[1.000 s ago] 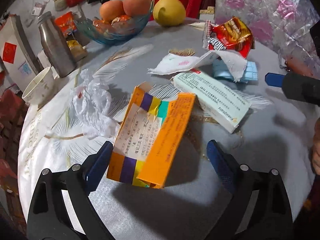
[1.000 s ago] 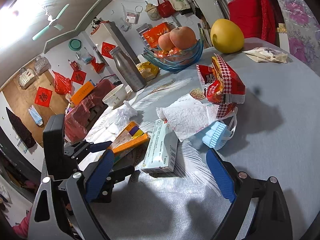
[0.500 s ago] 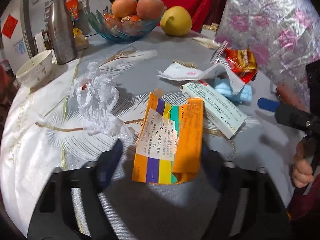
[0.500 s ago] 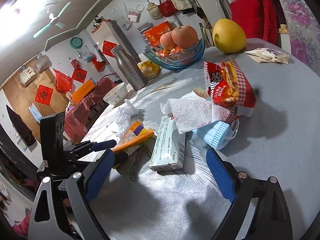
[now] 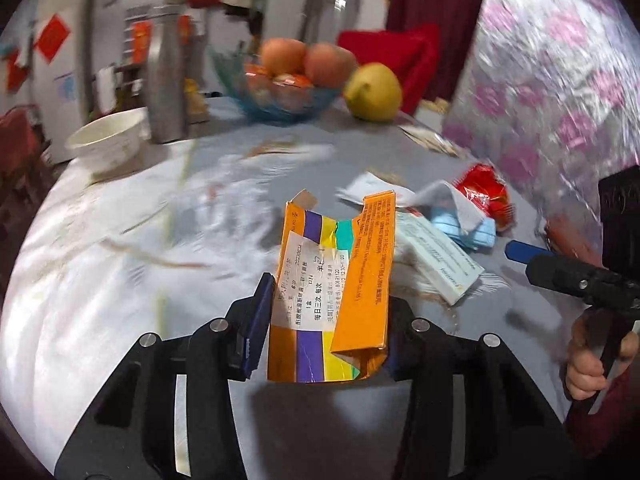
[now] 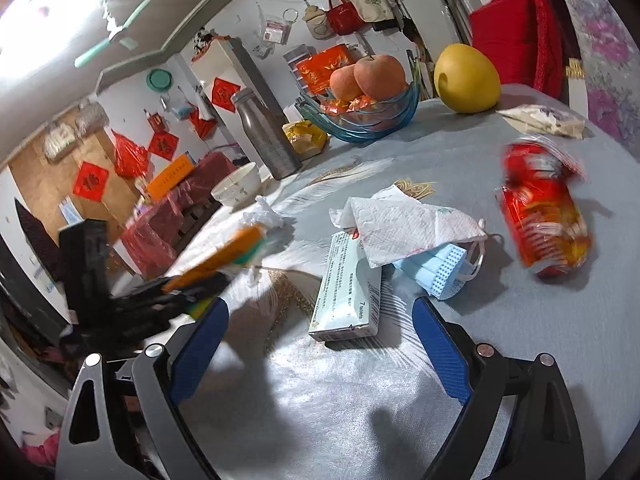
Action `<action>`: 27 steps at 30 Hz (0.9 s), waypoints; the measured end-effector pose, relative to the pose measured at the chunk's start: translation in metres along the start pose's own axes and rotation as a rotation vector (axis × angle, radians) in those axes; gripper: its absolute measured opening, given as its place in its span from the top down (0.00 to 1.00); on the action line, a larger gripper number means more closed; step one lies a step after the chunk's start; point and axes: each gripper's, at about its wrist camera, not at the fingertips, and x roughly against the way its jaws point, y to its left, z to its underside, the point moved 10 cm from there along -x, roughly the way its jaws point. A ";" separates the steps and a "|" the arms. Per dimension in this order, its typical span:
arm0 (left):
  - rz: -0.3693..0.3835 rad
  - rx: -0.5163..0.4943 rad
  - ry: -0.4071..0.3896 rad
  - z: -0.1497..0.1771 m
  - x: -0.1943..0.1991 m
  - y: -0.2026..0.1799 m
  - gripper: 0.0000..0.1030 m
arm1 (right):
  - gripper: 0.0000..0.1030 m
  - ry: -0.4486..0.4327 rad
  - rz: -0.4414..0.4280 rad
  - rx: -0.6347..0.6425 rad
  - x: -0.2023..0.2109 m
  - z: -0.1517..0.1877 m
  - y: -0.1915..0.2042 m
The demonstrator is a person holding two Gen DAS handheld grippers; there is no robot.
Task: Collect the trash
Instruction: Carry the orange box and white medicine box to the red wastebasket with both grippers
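Between left gripper point(image 5: 326, 320) jaws: orange box point(image 5: 334, 292), jaws closing, pads touching its sides.

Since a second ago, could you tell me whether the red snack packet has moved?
Yes. The red snack packet has gone rightward, away from the blue face mask it stood behind.

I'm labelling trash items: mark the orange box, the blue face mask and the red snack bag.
orange box point(image 5: 362, 280): left wrist view, orange side panel.
blue face mask point(image 6: 434, 270): right wrist view, pleated front.
red snack bag point(image 6: 546, 216): right wrist view, printed front.
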 end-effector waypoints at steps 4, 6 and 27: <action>-0.043 -0.005 -0.042 0.007 0.027 0.009 0.55 | 0.11 0.094 0.095 0.094 -0.019 0.009 0.008; -0.058 -0.010 -0.054 0.010 0.037 0.012 0.55 | 0.12 0.173 0.167 0.148 -0.034 0.018 0.010; -0.154 0.073 -0.169 0.015 0.155 0.080 0.55 | 0.52 0.058 0.027 0.262 -0.014 0.011 0.099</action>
